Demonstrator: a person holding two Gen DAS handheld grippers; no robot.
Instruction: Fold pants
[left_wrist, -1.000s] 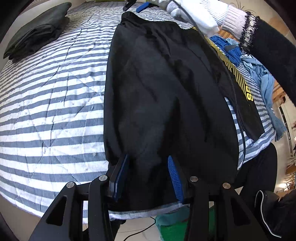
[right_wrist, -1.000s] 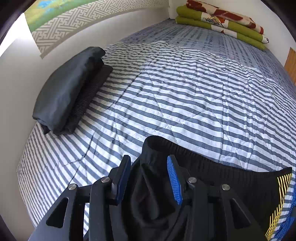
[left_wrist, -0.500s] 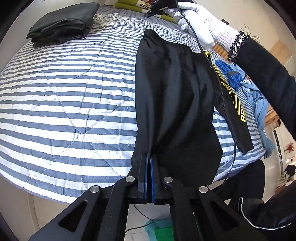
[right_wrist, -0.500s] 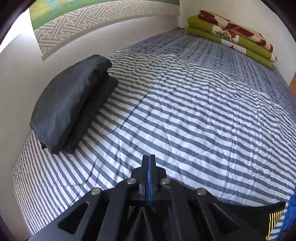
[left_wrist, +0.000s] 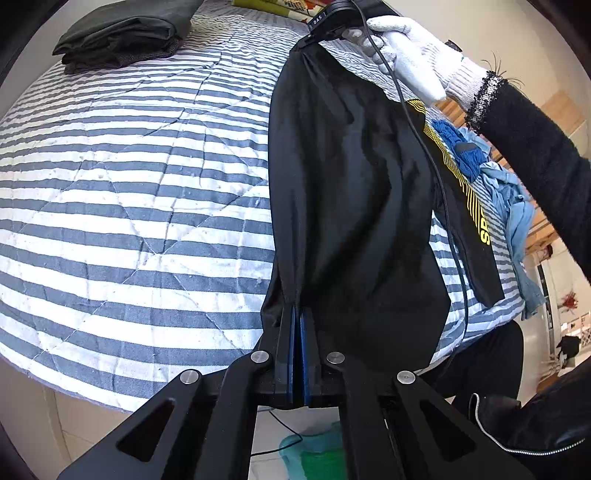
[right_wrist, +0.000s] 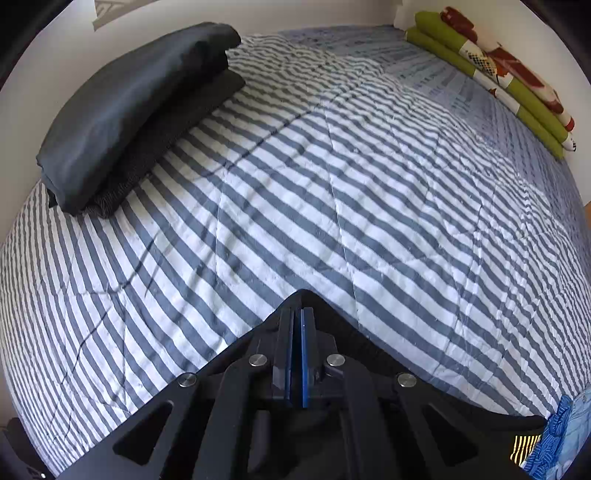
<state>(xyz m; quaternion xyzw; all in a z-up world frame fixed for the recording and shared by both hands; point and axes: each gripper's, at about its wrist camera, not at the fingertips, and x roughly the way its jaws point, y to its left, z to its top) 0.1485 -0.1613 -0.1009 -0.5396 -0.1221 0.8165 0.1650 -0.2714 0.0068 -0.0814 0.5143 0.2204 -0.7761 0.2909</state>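
The black pants (left_wrist: 351, 206) are stretched above the striped bed cover (left_wrist: 129, 206), pinched at the near end by the left gripper (left_wrist: 298, 317), whose blue pads are pressed together on the cloth. At the far end the right gripper (right_wrist: 297, 321), held by a white-gloved hand (left_wrist: 410, 62), has its jaws clamped on the fabric edge too. A folded dark stack (right_wrist: 136, 107) lies far left on the bed, a green patterned blanket (right_wrist: 495, 74) at the far right, and blue clothes (left_wrist: 491, 184) right of the pants

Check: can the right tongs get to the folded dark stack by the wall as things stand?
Probably not right away. The right tongs are shut on the black pants. The striped quilt toward the folded dark stack lies bare, so only the grip hinders.
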